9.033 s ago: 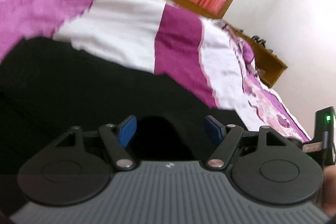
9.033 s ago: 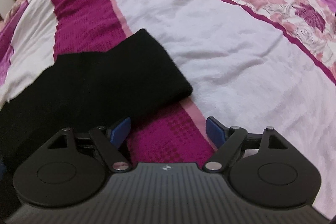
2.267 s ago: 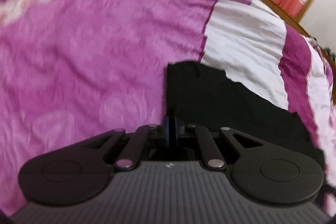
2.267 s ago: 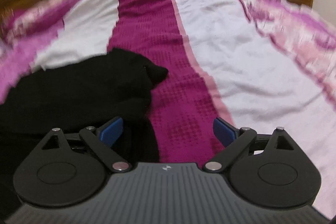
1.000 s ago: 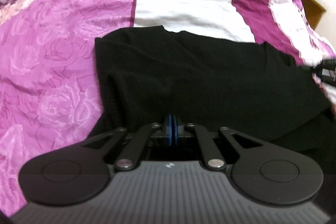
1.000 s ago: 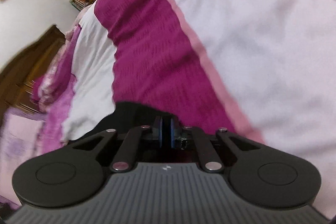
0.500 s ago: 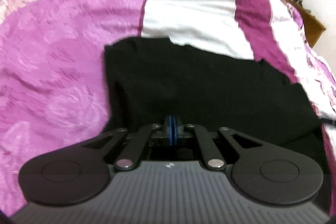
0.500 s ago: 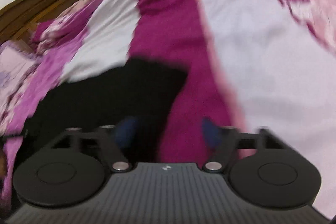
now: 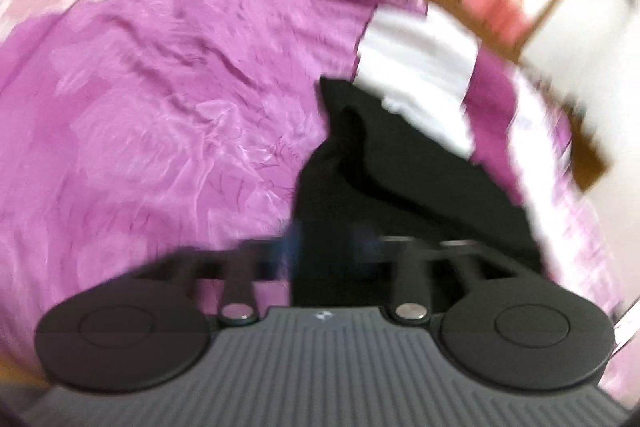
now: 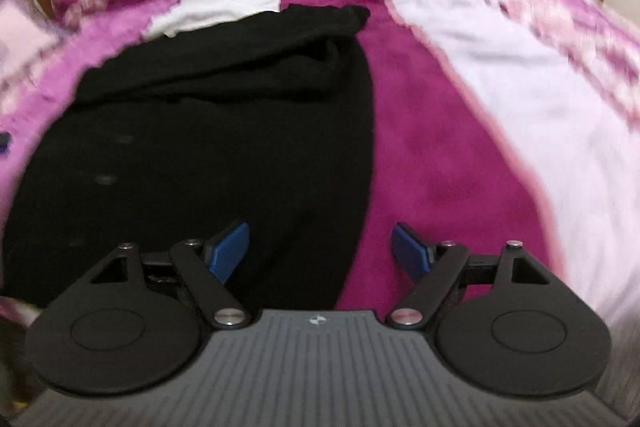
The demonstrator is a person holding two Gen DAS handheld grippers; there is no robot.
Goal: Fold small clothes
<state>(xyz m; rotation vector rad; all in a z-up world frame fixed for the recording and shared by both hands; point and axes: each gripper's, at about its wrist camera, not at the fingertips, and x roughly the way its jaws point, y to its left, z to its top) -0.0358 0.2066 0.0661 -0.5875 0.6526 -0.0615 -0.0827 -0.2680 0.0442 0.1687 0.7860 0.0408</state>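
Left tongs (image 9: 328, 247) are opening, blurred, holding nothing; right tongs (image 10: 320, 251) gape wide and empty over the black garment (image 10: 208, 155), which lies folded on the bed (image 10: 500, 99). Its bunched flap at 12 o'clock risks a lumpy next fold unless smoothed.

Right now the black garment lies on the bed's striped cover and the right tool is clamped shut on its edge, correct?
Not quite. The black garment does lie on the striped cover, but the right tool is not clamped on it: the right wrist view shows its blue pads spread wide apart above the cloth, gripping nothing.
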